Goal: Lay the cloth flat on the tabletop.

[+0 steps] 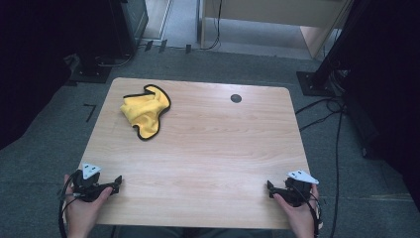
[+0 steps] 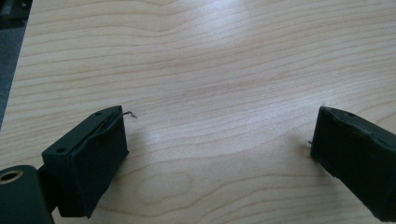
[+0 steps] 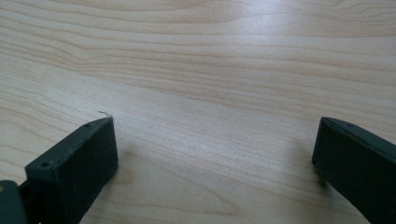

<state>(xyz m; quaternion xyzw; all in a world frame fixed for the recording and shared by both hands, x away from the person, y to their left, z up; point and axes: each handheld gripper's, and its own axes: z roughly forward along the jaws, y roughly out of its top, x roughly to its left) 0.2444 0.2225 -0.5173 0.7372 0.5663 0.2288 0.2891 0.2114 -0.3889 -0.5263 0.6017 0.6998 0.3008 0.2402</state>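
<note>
A crumpled yellow cloth [image 1: 144, 111] with a black edge lies on the far left part of the wooden table [image 1: 208, 148]. A hand holds my left gripper [image 1: 117, 182] at the table's near left corner, far from the cloth. Its jaws stand wide open over bare wood in the left gripper view, the left gripper [image 2: 219, 135] holding nothing. Another hand holds my right gripper [image 1: 270, 187] at the near right corner. Its jaws are also wide apart over bare wood, the right gripper [image 3: 215, 140] holding nothing.
A small dark round grommet [image 1: 236, 98] sits in the table's far right area. Black stands [image 1: 317, 79] and cables [image 1: 327, 111] lie on the grey carpet around the table. A pale wooden piece of furniture [image 1: 277, 15] stands beyond the far edge.
</note>
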